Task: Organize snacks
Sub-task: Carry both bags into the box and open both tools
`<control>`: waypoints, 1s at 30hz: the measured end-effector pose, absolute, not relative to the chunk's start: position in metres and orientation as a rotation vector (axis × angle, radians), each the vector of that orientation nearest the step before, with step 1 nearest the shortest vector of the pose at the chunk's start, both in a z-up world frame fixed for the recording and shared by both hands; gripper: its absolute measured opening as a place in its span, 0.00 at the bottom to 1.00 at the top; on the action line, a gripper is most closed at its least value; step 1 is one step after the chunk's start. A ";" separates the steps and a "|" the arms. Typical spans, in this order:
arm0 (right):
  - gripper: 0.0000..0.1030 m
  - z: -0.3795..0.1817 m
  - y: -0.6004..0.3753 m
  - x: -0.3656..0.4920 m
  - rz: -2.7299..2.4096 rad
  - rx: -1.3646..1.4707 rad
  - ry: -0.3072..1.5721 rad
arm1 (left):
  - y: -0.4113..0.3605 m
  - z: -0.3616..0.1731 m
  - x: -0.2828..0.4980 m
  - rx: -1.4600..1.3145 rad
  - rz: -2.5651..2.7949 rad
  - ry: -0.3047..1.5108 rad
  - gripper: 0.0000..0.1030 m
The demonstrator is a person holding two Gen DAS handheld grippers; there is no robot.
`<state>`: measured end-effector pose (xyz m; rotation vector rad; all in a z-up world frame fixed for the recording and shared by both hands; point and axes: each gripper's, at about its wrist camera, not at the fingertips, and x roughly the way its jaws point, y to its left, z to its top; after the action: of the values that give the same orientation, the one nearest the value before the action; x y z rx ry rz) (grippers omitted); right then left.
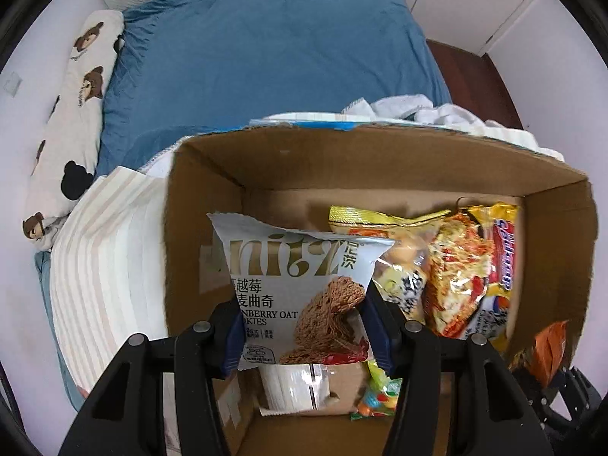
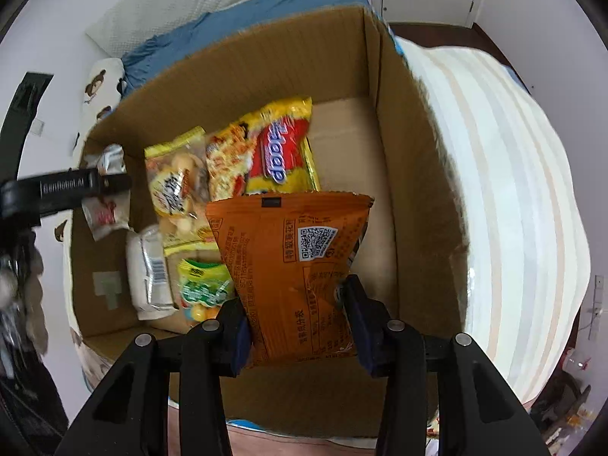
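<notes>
An open cardboard box (image 1: pixel 551 235) (image 2: pixel 304 57) sits on the bed and holds several snack packs. My left gripper (image 1: pixel 304 338) is shut on a white cranberry oat cookie bag (image 1: pixel 300 281), held over the box's left side. My right gripper (image 2: pixel 300 323) is shut on an orange snack bag (image 2: pixel 292 258), held over the box's near side. Yellow snack bags (image 1: pixel 467 266) (image 2: pixel 266 152) lie along the box floor. A white pack (image 2: pixel 148 269) and a green candy bag (image 2: pixel 201 288) lie near them. The left gripper also shows in the right wrist view (image 2: pixel 64 190).
The box rests on a blue bedsheet (image 1: pixel 266 57). A striped white cushion (image 1: pixel 110 266) (image 2: pixel 513 190) presses against the box. A bear-print pillow (image 1: pixel 76 114) lies at the bed's far side. White cloth (image 1: pixel 437 110) is heaped behind the box.
</notes>
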<state>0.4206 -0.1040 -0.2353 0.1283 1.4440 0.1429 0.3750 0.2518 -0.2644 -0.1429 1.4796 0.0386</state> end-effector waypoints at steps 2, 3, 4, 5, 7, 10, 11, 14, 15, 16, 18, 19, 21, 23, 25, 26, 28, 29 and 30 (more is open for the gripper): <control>0.47 -0.247 -0.102 0.420 0.143 0.116 1.504 | 0.255 -0.272 0.378 -0.150 0.052 1.503 0.51; 0.51 -0.253 -0.101 0.422 0.143 0.114 1.525 | 0.256 -0.275 0.379 -0.151 0.054 1.504 0.51; 0.56 -0.255 -0.100 0.422 0.158 0.122 1.529 | 0.256 -0.277 0.380 -0.157 0.046 1.500 0.51; 0.66 -0.255 -0.098 0.421 0.172 0.131 1.527 | 0.256 -0.277 0.381 -0.157 0.049 1.496 0.54; 0.77 -0.256 -0.090 0.421 0.190 0.142 1.528 | 0.259 -0.279 0.382 -0.165 0.058 1.487 0.71; 0.90 -0.255 -0.079 0.420 0.197 0.133 1.525 | 0.261 -0.279 0.382 -0.203 0.054 1.480 0.89; 0.94 -0.255 -0.077 0.420 0.195 0.127 1.526 | 0.261 -0.278 0.381 -0.204 0.055 1.478 0.89; 0.95 -0.254 -0.073 0.420 0.179 0.108 1.517 | 0.260 -0.275 0.379 -0.209 0.046 1.474 0.89; 0.95 -0.253 -0.073 0.420 0.177 0.113 1.515 | 0.261 -0.274 0.377 -0.218 0.043 1.475 0.89; 0.95 -0.253 -0.074 0.419 0.176 0.118 1.513 | 0.262 -0.273 0.375 -0.223 0.046 1.472 0.89; 0.95 -0.251 -0.074 0.419 0.174 0.121 1.507 | 0.262 -0.267 0.369 -0.227 0.045 1.456 0.89; 0.95 -0.250 -0.075 0.418 0.172 0.120 1.504 | 0.262 -0.265 0.366 -0.228 0.047 1.451 0.89; 0.95 -0.248 -0.076 0.417 0.167 0.115 1.495 | 0.260 -0.259 0.357 -0.233 0.043 1.441 0.89; 0.95 -0.243 -0.076 0.415 0.163 0.107 1.478 | 0.256 -0.251 0.347 -0.228 0.030 1.418 0.89; 0.95 -0.237 -0.077 0.412 0.163 0.106 1.467 | 0.253 -0.243 0.337 -0.210 0.030 1.395 0.89; 0.95 -0.234 -0.078 0.411 0.163 0.104 1.460 | 0.251 -0.238 0.331 -0.201 0.034 1.378 0.89; 0.95 -0.225 -0.079 0.406 0.160 0.093 1.436 | 0.249 -0.228 0.318 -0.194 0.034 1.341 0.89; 0.95 -0.222 -0.079 0.404 0.161 0.087 1.424 | 0.247 -0.222 0.309 -0.194 0.033 1.321 0.89; 0.95 -0.217 -0.079 0.400 0.162 0.082 1.409 | 0.246 -0.217 0.301 -0.193 0.032 1.304 0.89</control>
<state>0.4000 -0.0789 -0.2167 0.0816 1.4089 0.1615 0.3014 0.2461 -0.2172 -0.1928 1.3040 0.0322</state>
